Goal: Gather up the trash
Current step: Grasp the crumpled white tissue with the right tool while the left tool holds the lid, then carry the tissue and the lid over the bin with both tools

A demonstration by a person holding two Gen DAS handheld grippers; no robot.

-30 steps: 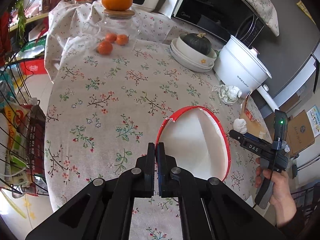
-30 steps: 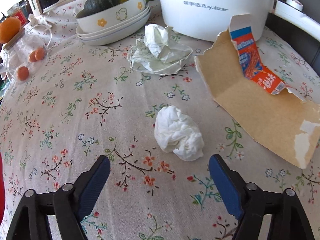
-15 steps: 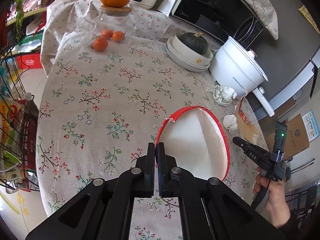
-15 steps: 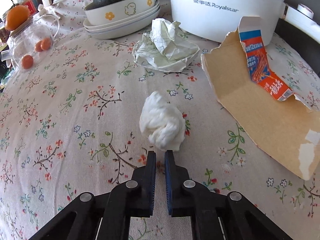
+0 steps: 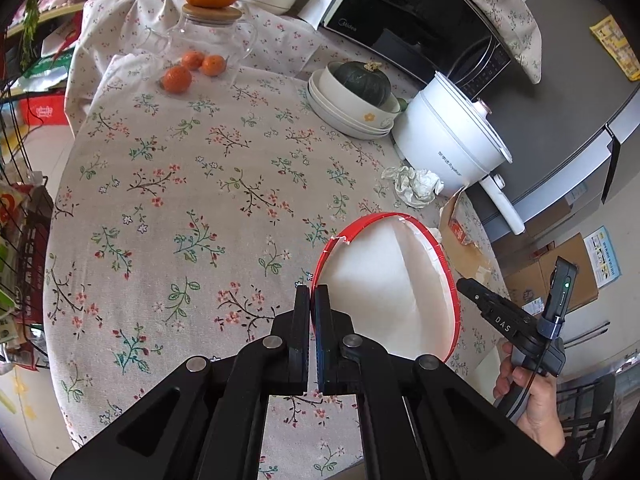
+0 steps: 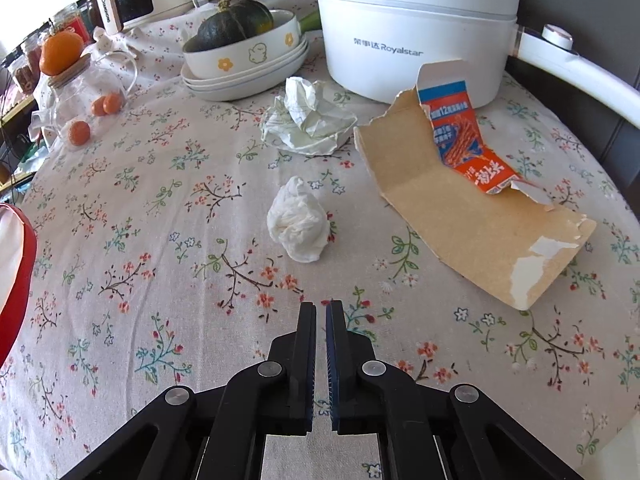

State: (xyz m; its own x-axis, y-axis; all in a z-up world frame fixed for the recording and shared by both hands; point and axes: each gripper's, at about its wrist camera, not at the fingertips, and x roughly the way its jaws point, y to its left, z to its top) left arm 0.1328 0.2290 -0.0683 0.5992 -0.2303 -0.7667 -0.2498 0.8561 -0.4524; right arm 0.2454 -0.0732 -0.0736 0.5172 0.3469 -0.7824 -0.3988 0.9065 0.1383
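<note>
A person clearing a floral-cloth table [image 6: 132, 248] is between pickups. The left gripper [image 5: 313, 294], at lower centre of its view, is clamped on the rim of a red-edged white bowl [image 5: 384, 280], apparently the bin for the litter. The right gripper [image 6: 320, 310], at bottom centre of its view, has its jaws drawn almost together with nothing between them; a balled tissue [image 6: 299, 221] lies on the cloth just above the tips, untouched by them. The step in hand appears to be picking up that tissue. The next move would likely call for spreading the jaws, bringing them down around the ball, closing, then carrying it left to the bowl, whose red rim shows at the left edge of the right view. Three pieces of trash are visible: the tissue at centre, a crumpled paper [image 6: 308, 118] above it, and a torn carton [image 6: 472, 208] at right. Behind them sit one white cooker [image 6: 416, 28], one stack of dishes [image 6: 244, 68] holding one squash [image 6: 234, 20], and four oranges by a glass jar [image 6: 86, 80] at upper left.
</note>
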